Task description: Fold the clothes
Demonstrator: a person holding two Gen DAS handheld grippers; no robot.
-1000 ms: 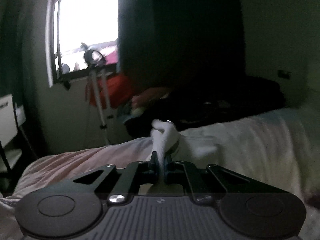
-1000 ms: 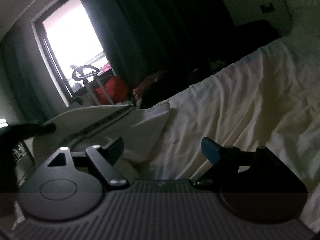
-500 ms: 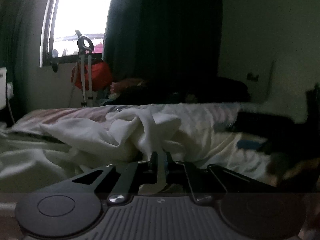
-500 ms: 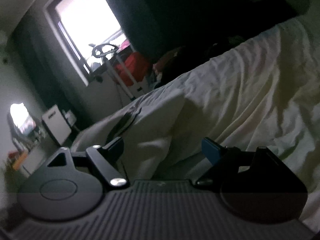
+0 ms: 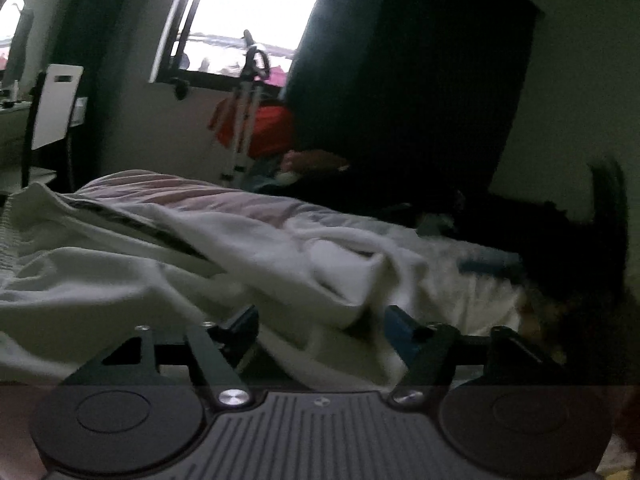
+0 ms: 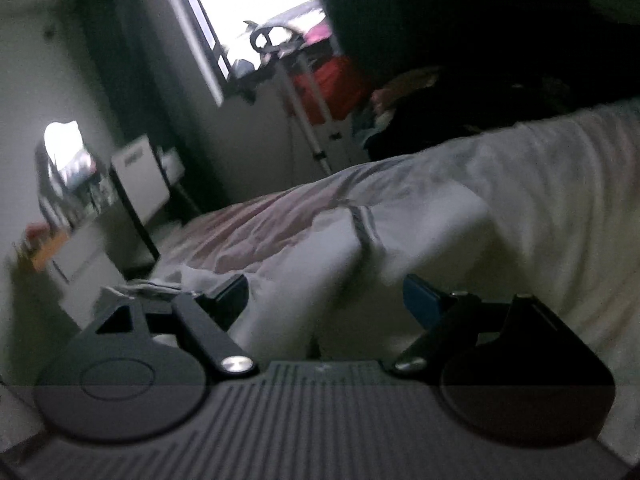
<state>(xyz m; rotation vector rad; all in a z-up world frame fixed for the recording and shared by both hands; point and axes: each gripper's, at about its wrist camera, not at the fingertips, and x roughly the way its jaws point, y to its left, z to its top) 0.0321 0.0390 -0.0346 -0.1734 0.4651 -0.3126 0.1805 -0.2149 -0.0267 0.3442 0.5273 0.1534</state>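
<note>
A white garment with a dark zip line (image 5: 224,256) lies rumpled on the bed. My left gripper (image 5: 320,326) is open, its jaws standing wide on either side of a fold of the cloth. In the right wrist view the same white garment (image 6: 360,248) lies bunched just ahead. My right gripper (image 6: 326,296) is open and low over the bed, with the cloth between and beyond its jaws. The right gripper shows as a dark blur (image 5: 592,248) at the right of the left wrist view.
The bed has a white sheet (image 6: 560,200) and a pale pink cover (image 5: 200,196). Dark clothes (image 5: 360,184) are piled at its far side. A white stand with red cloth (image 5: 256,120) is under the bright window. A desk and chair (image 5: 52,108) stand at left.
My left gripper has let go of the white cloth and opened wide. The garment has dropped flatter onto the bed. My right gripper has stayed open and swung left across the bed.
</note>
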